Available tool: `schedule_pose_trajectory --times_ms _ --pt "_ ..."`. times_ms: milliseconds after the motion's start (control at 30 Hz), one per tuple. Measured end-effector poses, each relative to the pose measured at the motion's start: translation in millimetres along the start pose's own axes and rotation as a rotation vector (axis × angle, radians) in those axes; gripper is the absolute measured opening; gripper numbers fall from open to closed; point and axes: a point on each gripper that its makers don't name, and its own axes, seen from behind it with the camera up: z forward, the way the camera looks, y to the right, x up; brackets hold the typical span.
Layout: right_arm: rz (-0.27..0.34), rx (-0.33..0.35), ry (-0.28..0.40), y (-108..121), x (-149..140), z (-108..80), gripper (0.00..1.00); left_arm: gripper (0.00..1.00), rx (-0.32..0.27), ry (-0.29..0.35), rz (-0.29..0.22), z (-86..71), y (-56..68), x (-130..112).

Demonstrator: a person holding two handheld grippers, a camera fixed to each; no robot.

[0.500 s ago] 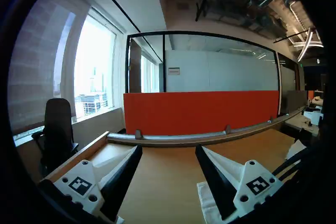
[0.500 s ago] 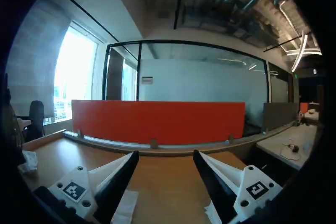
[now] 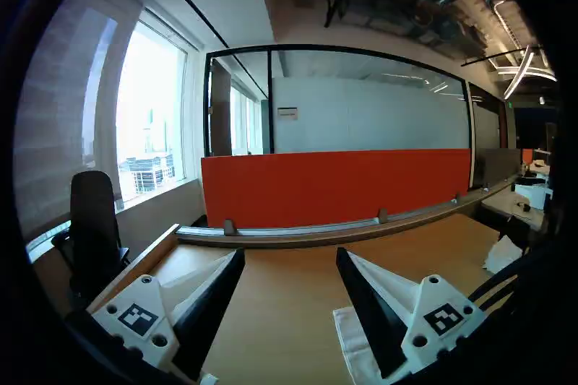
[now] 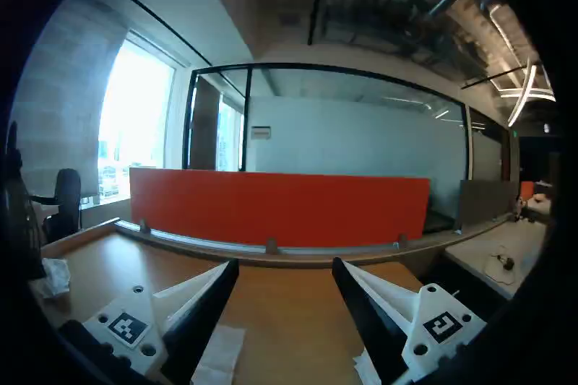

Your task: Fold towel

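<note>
Against half a second ago, both views have shifted slightly and a little more white cloth shows low in each, so the grippers seem to be closing on the towel (image 3: 345,340), which lies flat on the wooden desk (image 3: 289,320), on the near side of the orange divider (image 3: 339,186). The left gripper (image 3: 289,251) is spread wide and holds nothing, with the towel's corner under one finger. The right gripper (image 4: 284,261) is equally spread and empty, with towel strips below its fingers. I judge the fold not yet begun and an edge grasp next. The towel lies loose on the desk, not in any basket or tray. A crumpled white wad (image 4: 54,275) sits apart, also short of the divider.
</note>
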Motion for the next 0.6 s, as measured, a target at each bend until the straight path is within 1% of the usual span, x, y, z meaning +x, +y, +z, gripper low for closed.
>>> schedule_pose_trajectory --times_ms 167,400,600 --pt "-0.025 0.073 -0.035 -16 -2 1.5 1.00 0.94 -0.035 -0.031 0.017 -0.4 4.7 -2" --pt "-0.078 0.189 -0.094 -44 -8 1.2 1.00 0.94 -0.095 -0.068 0.046 0.4 16.4 -6" --pt "-0.125 0.262 -0.132 -60 -17 -3.1 1.00 0.94 -0.133 -0.095 0.078 1.2 25.2 -14"
